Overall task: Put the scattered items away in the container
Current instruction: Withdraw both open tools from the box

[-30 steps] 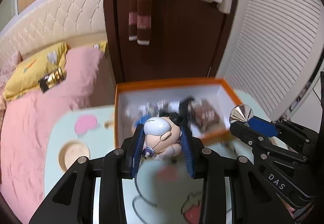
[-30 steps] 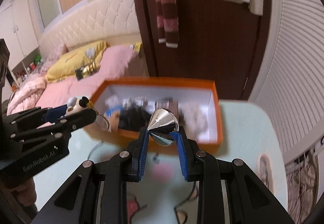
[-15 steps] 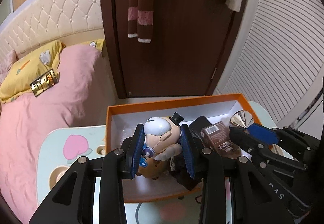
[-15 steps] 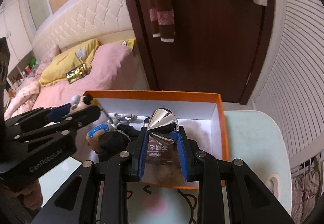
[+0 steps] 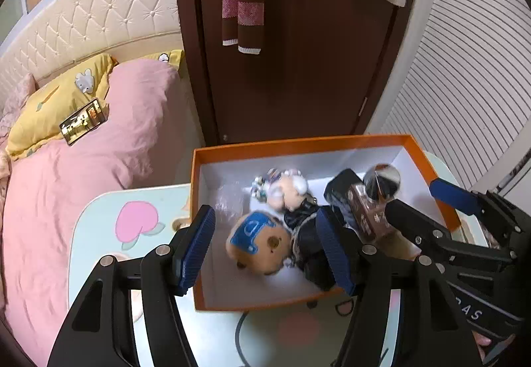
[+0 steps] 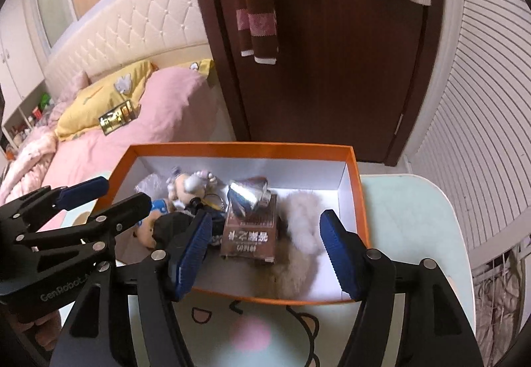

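Observation:
An orange box [image 5: 298, 142] with a white inside stands on a pale mint table [image 6: 398, 217]. My left gripper [image 5: 265, 250] hangs over its left half, jaws opening, nothing pressed between the pads. Beyond it, in the box, lies the small figurine [image 5: 285, 187], blurred, near a brown plush with a blue patch [image 5: 259, 240]. My right gripper [image 6: 265, 244] hovers over the right half, jaws opening too. The silver cone [image 6: 249, 197] lies free on a brown carton [image 6: 252, 234], beside a pale fur piece [image 6: 298, 234]. Each view shows the other gripper [image 5: 428, 204] [image 6: 109, 197] at its side.
A bed with a pink duvet [image 5: 83, 184] and a yellow pillow [image 5: 66, 94] lies left of the table. A dark brown door [image 5: 298, 68] with a striped scarf [image 5: 242, 1] stands behind the box. White slatted panels [image 5: 464, 84] fill the right.
Both grippers moved forward over the orange box, then opened. The figurine left the left gripper and the silver cone left the right one; both now lie in the box.

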